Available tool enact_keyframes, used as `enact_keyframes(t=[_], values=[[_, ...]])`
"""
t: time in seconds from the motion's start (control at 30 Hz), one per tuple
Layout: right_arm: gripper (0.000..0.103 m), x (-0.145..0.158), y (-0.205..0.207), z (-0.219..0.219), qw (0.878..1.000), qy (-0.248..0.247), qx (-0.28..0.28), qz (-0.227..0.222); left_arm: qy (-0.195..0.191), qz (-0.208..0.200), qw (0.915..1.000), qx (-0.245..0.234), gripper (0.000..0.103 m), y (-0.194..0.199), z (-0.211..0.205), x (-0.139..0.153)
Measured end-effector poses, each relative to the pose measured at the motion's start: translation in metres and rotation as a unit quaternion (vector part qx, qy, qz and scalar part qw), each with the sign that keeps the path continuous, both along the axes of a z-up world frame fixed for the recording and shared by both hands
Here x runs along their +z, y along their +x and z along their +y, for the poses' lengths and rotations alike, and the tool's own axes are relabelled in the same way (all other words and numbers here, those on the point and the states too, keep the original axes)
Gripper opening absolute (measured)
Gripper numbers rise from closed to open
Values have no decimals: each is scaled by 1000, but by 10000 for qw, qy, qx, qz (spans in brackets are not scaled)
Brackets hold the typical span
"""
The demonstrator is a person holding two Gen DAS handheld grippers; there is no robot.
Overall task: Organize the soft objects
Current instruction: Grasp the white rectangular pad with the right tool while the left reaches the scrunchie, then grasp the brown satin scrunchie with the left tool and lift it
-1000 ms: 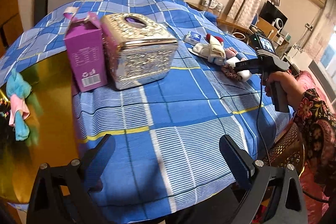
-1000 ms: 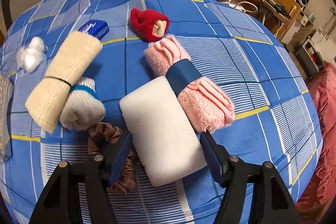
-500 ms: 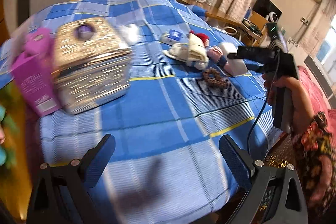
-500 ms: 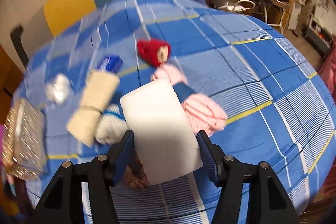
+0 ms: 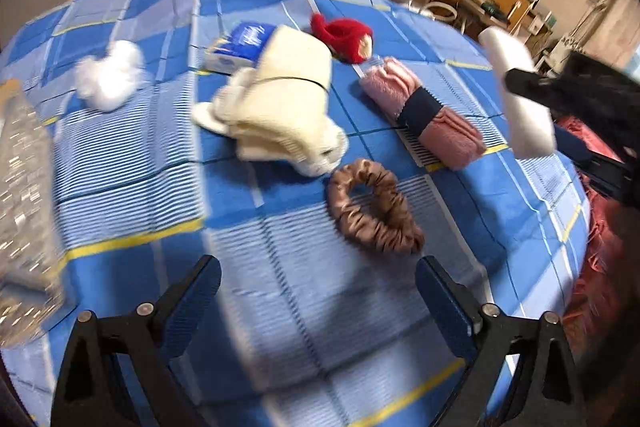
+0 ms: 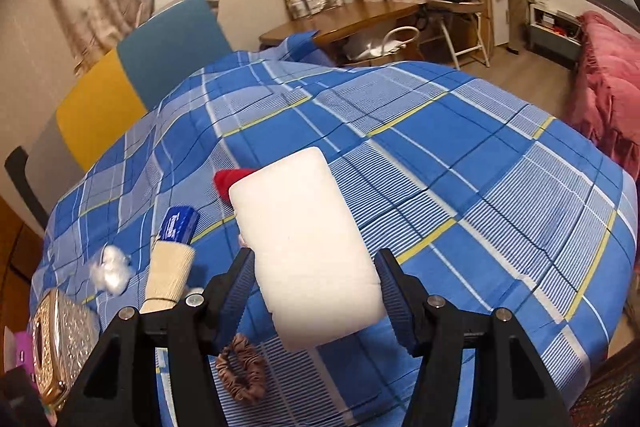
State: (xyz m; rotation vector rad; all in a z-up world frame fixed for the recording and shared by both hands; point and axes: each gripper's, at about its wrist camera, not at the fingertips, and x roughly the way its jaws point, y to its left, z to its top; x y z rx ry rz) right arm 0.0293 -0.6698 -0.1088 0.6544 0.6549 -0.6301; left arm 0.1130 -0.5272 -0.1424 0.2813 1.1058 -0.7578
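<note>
My right gripper [image 6: 316, 259] is shut on a white foam block [image 6: 308, 239] and holds it above the blue checked tablecloth [image 6: 460, 147]. The left wrist view shows the same block [image 5: 520, 95] raised at the right. My left gripper [image 5: 318, 267] has its jaws wide and closing, with nothing between them. Just beyond it lies a brown scrunchie [image 5: 374, 207]. Farther back lie a cream rolled towel [image 5: 280, 107], a pink rolled towel with a navy band [image 5: 424, 111], a red knitted piece [image 5: 346, 37] and a white cotton wad [image 5: 110, 77].
A blue tissue pack [image 5: 242, 45] lies behind the cream towel. A gold tissue box [image 5: 24, 207] stands at the left edge. Yellow and blue chair backs [image 6: 132, 87] line the table's far side. A wooden desk [image 6: 348, 19] and red bedding [image 6: 608, 87] lie beyond.
My left gripper swung right, from the tissue box and purple carton to the soft items. My right gripper lifted the foam block off the table and tilted upward.
</note>
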Motion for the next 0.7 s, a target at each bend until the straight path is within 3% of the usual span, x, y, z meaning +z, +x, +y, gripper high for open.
enact_keyframes(t=[0.1, 0.23, 0.3, 0.37, 0.47, 0.63, 0.7], values=[[62, -2, -1, -4, 9999, 58, -97, 11, 103, -14, 9999, -128, 94, 2, -22, -11], [62, -6, -4, -6, 9998, 191, -98, 50, 170, -218, 9992, -282, 81, -1, -39, -19], [62, -7, -2, -5, 9998, 201, -75, 46, 174, -504, 9977, -424, 66, -4, -44, -18], [62, -7, -2, -3, 9998, 171, -44, 74, 195, -750, 9953, -574, 37, -5, -47, -17], [62, -7, 0, -1, 9999, 141, 17, 89, 135, -715, 9952, -655, 26, -2, -46, -16], [62, -7, -1, -2, 9998, 179, -12, 52, -109, -572, 9969, -535, 22, 2, -26, -13], [62, -8, -2, -4, 9997, 229, -45, 34, -271, -473, 9972, -508, 27, 2, -20, -14]])
